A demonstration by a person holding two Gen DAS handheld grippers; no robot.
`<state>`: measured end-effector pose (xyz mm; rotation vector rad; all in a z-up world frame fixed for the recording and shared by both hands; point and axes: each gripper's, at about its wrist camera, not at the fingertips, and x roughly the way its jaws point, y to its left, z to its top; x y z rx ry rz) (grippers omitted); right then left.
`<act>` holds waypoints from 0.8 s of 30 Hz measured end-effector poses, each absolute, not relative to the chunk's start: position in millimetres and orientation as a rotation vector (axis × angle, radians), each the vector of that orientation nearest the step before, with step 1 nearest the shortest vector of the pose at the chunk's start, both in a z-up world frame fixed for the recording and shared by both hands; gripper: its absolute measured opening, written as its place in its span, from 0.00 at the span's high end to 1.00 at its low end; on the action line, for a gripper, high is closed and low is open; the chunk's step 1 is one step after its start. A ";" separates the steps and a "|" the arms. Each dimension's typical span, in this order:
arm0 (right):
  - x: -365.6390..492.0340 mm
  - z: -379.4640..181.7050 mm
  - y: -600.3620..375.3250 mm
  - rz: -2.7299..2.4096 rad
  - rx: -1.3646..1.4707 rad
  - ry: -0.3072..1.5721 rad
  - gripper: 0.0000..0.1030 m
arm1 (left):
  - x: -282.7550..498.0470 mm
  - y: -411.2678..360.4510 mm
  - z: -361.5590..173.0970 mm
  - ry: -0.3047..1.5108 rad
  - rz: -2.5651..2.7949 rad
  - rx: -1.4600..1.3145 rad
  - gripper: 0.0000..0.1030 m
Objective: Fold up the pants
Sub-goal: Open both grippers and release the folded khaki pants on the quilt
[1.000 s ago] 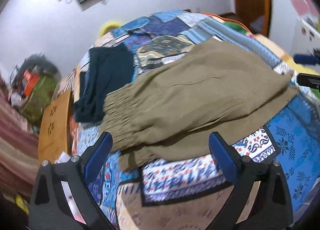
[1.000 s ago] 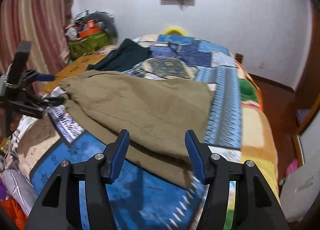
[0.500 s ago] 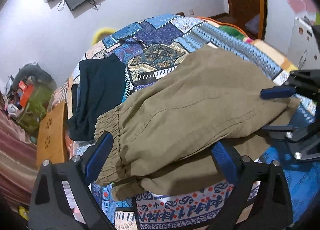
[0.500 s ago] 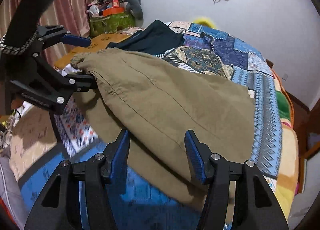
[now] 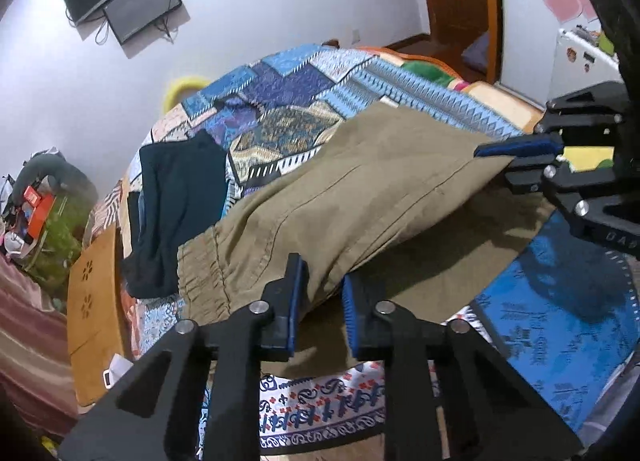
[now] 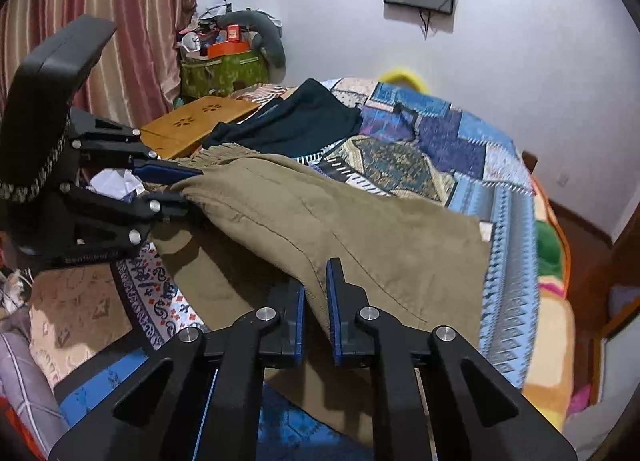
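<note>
Left gripper (image 5: 322,303) and right gripper (image 6: 316,303) fingers each clamp the olive pants (image 5: 360,189); upper layer lifted.

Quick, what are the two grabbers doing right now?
Left gripper: closed on the olive pants, near the waistband.
Right gripper: closed on the pants' other end.

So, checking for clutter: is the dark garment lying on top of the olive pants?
No, the dark garment lies beside the olive pants on the bedspread.
</note>
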<state>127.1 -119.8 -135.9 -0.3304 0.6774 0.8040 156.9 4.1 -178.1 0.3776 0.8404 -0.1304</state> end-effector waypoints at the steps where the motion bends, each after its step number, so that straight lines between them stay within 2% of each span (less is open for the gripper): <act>1: 124.7 -135.1 -120.7 0.802 -0.335 0.673 0.92 | 155.2 4.0 -175.7 0.836 -0.136 0.374 0.82; 12: 113.8 -161.7 -127.3 0.815 -0.272 0.771 0.90 | 138.4 7.7 -198.5 0.942 -0.191 0.289 0.79; 16: 111.0 -167.0 -130.8 0.803 -0.251 0.799 0.87 | 129.5 13.9 -196.0 0.948 -0.187 0.265 0.68; 20: 106.8 -164.6 -138.8 0.808 -0.214 0.823 0.78 | 121.5 25.4 -187.0 0.929 -0.165 0.226 0.51; 22: 103.5 -161.7 -142.5 0.803 -0.205 0.823 0.77 | 119.6 33.9 -181.2 0.920 -0.140 0.203 0.48; 24: 100.1 -157.2 -145.5 0.798 -0.202 0.810 0.77 | 118.9 44.5 -173.5 0.906 -0.112 0.176 0.40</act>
